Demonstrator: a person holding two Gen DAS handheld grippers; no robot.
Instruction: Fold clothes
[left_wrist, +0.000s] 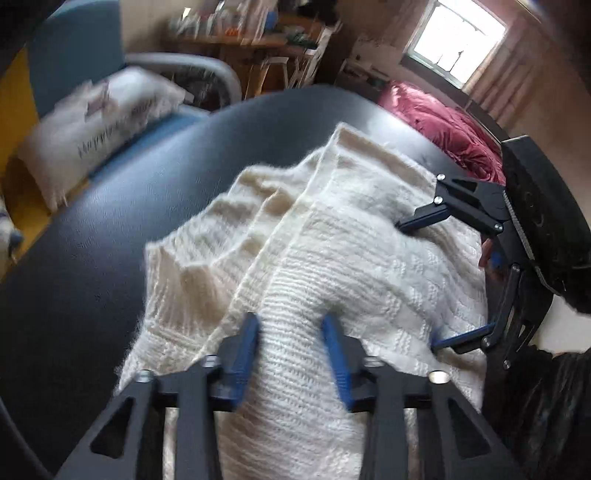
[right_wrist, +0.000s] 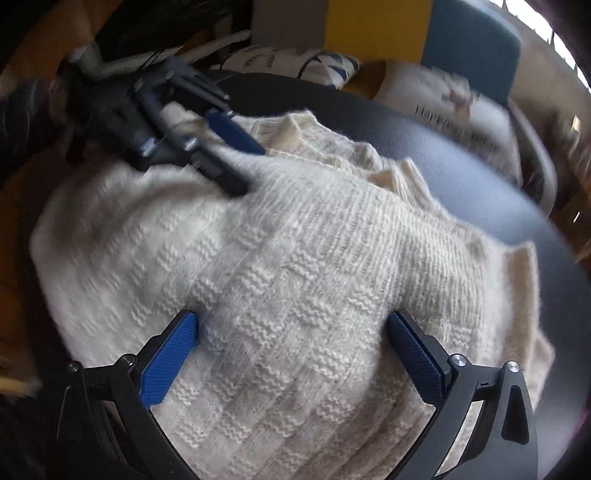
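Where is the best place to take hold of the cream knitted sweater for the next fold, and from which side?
Probably the ribbed edge of the cream sweater, where it lies in loose raised ridges toward the bare part of the dark table. Come from that open side, low, so that one finger can slide under a ridge; the middle lies flat and thick.

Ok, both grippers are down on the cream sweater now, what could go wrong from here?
1. The sweater overhangs the near edge of the dark table; a pull toward you could drag it off.
2. The left gripper straddles a raised ridge of knit, so closing may pinch several layers and bunch the fold.
3. The right gripper stands wide open on fuzzy yarn; the fingertips could snag fibres.
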